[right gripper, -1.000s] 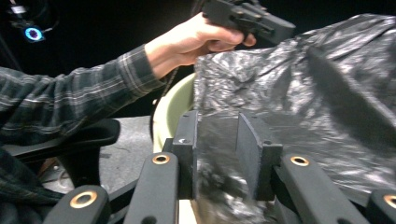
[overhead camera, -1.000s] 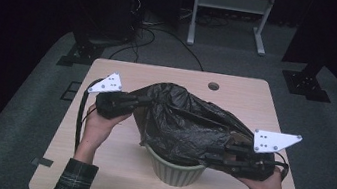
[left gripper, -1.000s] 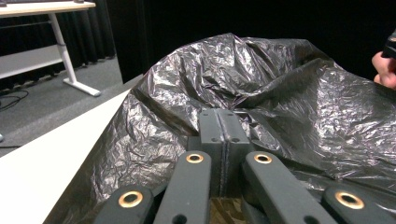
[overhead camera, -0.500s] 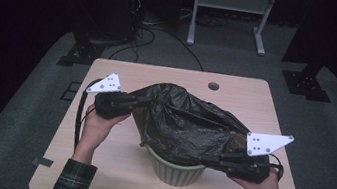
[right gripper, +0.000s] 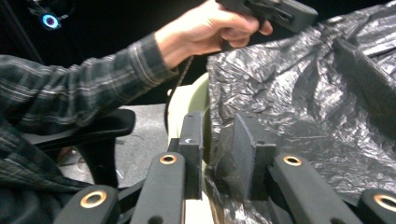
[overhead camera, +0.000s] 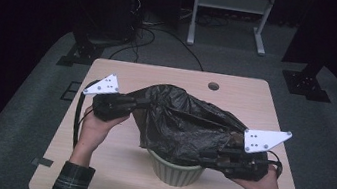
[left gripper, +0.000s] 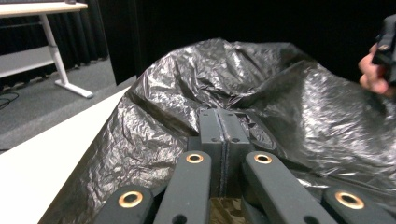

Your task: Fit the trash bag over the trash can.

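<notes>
The right gripper has jaws standing a little apart, with a fold of the black bin bag and the pale rim of the bucket between them. They have just been opening again after a squeeze, and in the right gripper view the pads do not look pressed onto the plastic, so this reads as a re-grip rather than a hold. In the high view this gripper sits lower and nearer the bucket's right rim than half a second ago, with the bag's right edge drawn down with it.

The left gripper is clenched flat on the bag's opposite edge, its jaws meeting with film pinched between them, and it holds that edge up above the worktop much as before.

The bag lies draped over the bucket, which stands near the worktop's front middle; its bulk bunches behind the rim. To my eye the liner's mouth is being worked over the bucket's lip, the right side nearly seated and the left side yet to come down.
</notes>
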{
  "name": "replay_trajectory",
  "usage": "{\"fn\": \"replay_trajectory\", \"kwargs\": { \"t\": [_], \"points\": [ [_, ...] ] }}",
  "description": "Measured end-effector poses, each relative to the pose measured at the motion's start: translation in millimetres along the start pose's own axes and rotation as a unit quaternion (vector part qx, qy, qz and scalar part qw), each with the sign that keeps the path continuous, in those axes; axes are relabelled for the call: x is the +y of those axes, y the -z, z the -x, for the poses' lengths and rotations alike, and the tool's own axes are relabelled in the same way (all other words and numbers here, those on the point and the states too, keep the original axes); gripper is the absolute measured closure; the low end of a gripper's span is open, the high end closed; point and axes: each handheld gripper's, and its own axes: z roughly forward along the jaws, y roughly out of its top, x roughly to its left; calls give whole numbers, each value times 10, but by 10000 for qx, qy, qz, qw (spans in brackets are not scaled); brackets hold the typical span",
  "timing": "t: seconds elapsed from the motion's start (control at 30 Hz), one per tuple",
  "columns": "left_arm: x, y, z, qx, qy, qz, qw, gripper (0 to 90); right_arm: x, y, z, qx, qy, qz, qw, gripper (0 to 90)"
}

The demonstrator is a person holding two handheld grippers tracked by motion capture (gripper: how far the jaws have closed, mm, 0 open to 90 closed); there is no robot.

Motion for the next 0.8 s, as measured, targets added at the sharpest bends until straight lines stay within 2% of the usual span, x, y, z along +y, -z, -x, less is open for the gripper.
{"fn": "replay_trajectory", "kwargs": {
  "t": [0.1, 0.23, 0.37, 0.47, 0.6, 0.67, 0.8],
  "points": [
    [33, 76, 27, -14, 8, -4, 10000, 896, -22, 1, 11, 18, -38, 41, 10000, 729],
    [27, 145, 69, -83, 63, -29, 9999, 896, -69, 11, -8, 177, -118, 88, 9997, 708],
    [-7, 164, 97, -111, 55, -120, 9999, 895, -117, -18, -11, 146, -154, -22, 9998, 710],
    [-35, 145, 85, -138, 99, -132, 9998, 895, -140, -5, 1, 235, -179, 101, 9995, 780],
    [-58, 98, 69, -189, 119, -163, 9996, 893, -141, 20, -6, 221, -125, 181, 9995, 895],
    [-65, 84, 70, -213, 130, -170, 9995, 891, -135, 32, -2, 175, -110, 156, 9997, 898],
    [-69, 57, 67, -222, 134, -209, 9994, 875, -91, 100, 28, 90, -76, 311, 9994, 900]
  ]
}}
